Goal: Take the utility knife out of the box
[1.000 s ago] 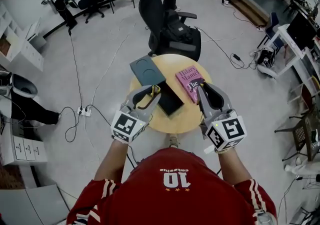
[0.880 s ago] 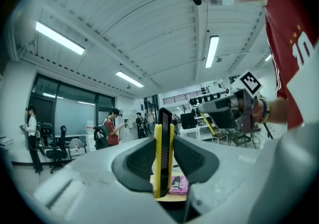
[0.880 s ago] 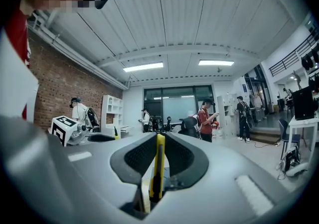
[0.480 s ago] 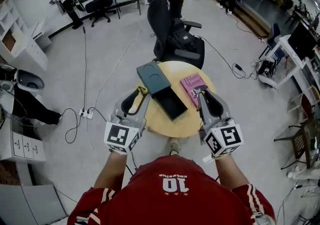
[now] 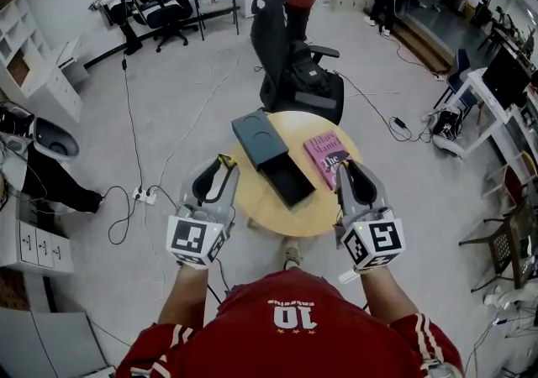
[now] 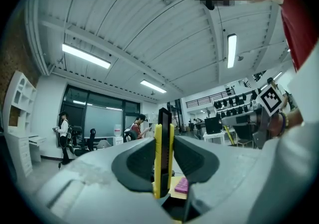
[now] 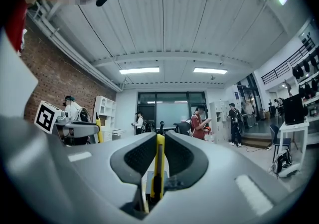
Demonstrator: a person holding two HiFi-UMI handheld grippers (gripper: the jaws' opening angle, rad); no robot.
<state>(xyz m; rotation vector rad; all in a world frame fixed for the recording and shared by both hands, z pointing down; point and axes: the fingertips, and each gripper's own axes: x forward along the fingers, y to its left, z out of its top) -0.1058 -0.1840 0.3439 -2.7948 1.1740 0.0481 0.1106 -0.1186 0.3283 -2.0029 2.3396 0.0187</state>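
A: What does the left gripper (image 6: 163,143) hold?

B: Its jaws are clenched on the knife (image 6: 158,168), which stands upright, yellow with a black top. The knife is out of the box (image 5: 287,180), beyond the table (image 5: 277,210) edge at 9 o'clock.

A: And the right gripper (image 7: 159,141)?

B: It is closed on a thin yellow strip (image 7: 160,168) that I cannot name. It is at 4 o'clock, near the book (image 5: 327,157).

A: What may go wrong?

B: I think the knife can slip if the grip loosens. Below it is the floor (image 5: 168,116), not the table, so it would fall far.
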